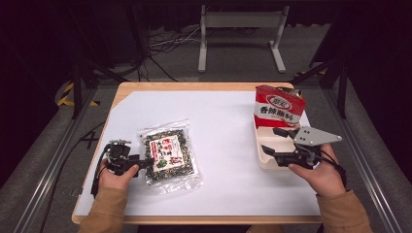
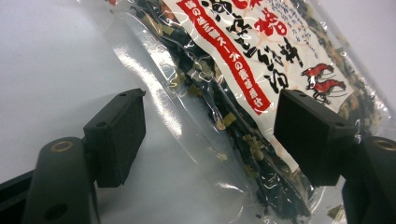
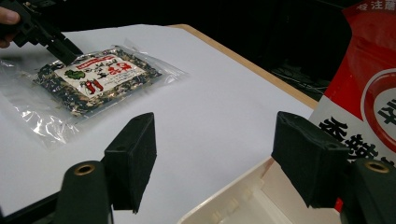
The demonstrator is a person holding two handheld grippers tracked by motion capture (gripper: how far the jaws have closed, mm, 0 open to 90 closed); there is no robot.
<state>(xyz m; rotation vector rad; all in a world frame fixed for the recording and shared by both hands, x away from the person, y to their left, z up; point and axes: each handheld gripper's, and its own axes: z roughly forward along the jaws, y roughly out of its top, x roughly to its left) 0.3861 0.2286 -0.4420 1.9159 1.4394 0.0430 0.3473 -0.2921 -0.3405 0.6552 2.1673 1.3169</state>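
Dark room, wooden table (image 1: 194, 86) under a white sheet, cables and a metal stand on the floor behind. We work on the clear seaweed packet (image 1: 167, 154), which lies flat on the sheet at the near left, well apart from the tray. Our left gripper (image 1: 145, 163) sits at the packet's near-left edge; in the left gripper view the jaws stand wide, one on each side of the clear seam (image 2: 187, 140), pads not pressing, so nothing is held yet. Our right gripper (image 1: 274, 141) hangs at the near rim of the white tray (image 1: 262, 156), jaws wide open and empty, with the tray corner (image 3: 233, 205) just below them in the right gripper view. The tray is a shallow plastic box at the right edge of the table; a red snack bag (image 1: 278, 108) stands upright in its far end, the near part looks bare. We judge the job as barely begun: one bag in the tray, the seaweed packet still to be gripped, lifted and carried over.
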